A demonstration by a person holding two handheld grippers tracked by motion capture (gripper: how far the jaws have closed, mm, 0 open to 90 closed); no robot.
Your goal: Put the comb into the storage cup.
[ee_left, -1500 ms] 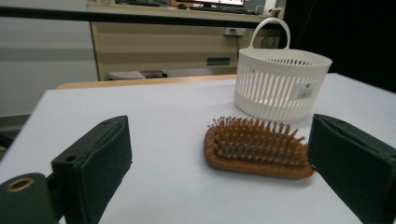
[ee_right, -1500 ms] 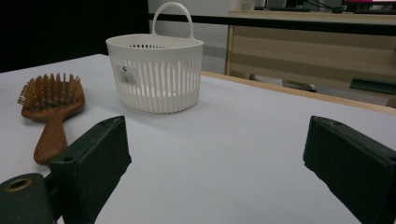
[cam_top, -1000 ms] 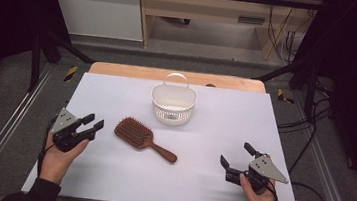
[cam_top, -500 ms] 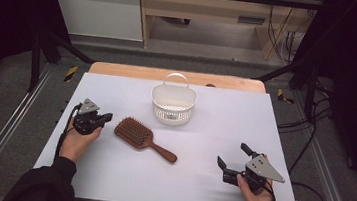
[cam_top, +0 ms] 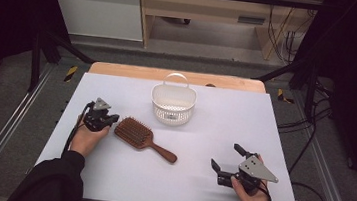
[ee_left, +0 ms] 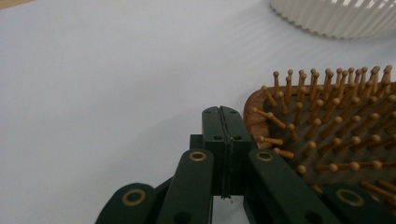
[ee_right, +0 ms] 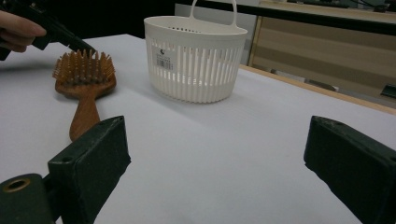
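A brown wooden paddle hairbrush [cam_top: 135, 132] lies bristles up on the white table, its handle pointing toward the right front. My left gripper [cam_top: 113, 119] is shut with nothing between its jaws, and its tips sit at the left rim of the brush head. In the left gripper view the closed jaws [ee_left: 223, 114] stand right beside the bristled head [ee_left: 327, 121]; whether they touch it I cannot tell. My right gripper [cam_top: 225, 155] stands open and empty at the front right, well away from the brush. Its own view looks past its wide jaws [ee_right: 219, 149] at the brush [ee_right: 84, 79].
A white slatted plastic basket [cam_top: 172, 105] with a handle stands upright behind the brush, also in the right gripper view [ee_right: 194, 60]. The white table sheet [cam_top: 274, 125] has bare room at the right. Dark frame rails run along both sides.
My left gripper has moved right and away from the front edge, up to the brush head, and its jaws have gone from open to shut. The right gripper has stayed put.
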